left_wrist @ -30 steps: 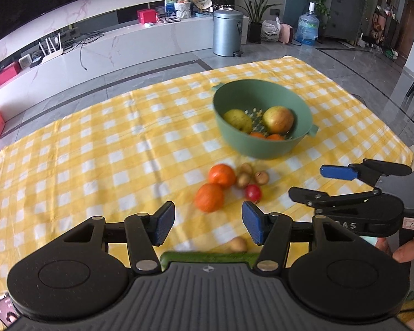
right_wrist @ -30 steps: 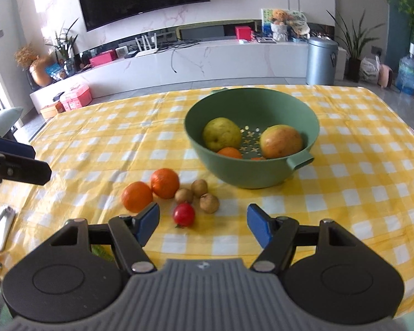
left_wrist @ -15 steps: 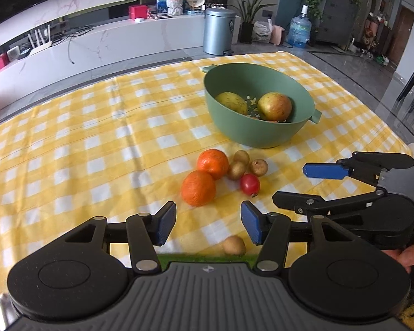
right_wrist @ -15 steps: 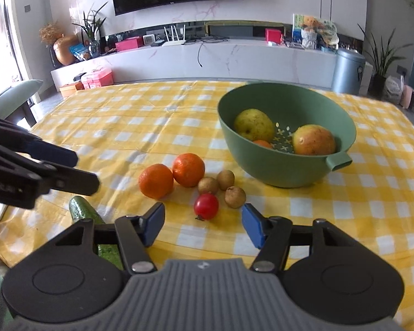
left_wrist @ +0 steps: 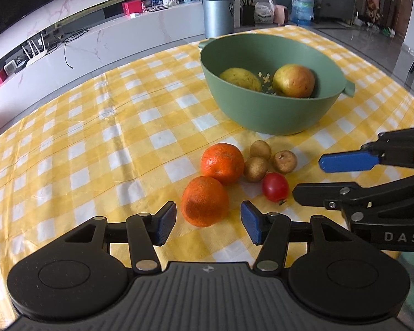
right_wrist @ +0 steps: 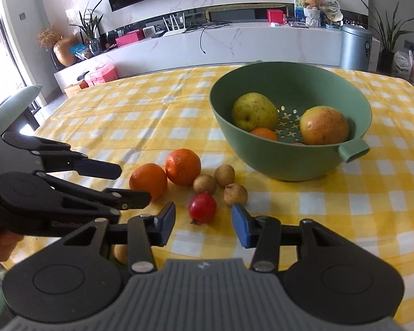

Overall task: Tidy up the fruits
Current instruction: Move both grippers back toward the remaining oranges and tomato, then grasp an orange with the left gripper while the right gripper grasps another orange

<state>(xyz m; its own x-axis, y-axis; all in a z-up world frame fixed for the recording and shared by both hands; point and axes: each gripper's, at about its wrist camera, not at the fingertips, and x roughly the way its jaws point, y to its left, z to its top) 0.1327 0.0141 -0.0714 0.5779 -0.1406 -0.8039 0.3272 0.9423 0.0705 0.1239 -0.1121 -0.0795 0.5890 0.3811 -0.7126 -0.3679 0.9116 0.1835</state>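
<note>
1. In the bowl (right_wrist: 289, 171), the near wall cuts off a small orange (right_wrist: 263, 133).
2. Left gripper (left_wrist: 208, 222): jaws apart, nothing gripped; the nearer orange (left_wrist: 205, 201) sits low-centre between the fingertips.
3. Right gripper (right_wrist: 203, 222): jaws have just been closing, pads not touching the tomato (right_wrist: 202, 207) between them.

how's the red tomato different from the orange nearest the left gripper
The red tomato is clearly smaller than the near orange. Its skin is smooth and glossy red; the orange's is dull, pitted and orange. The tomato lies in front of the right gripper, whose jaws have just been closing without touching it; the orange sits ahead of the open left gripper. Both are roundish and lie loose on the checked cloth, outside the green bowl.
</note>
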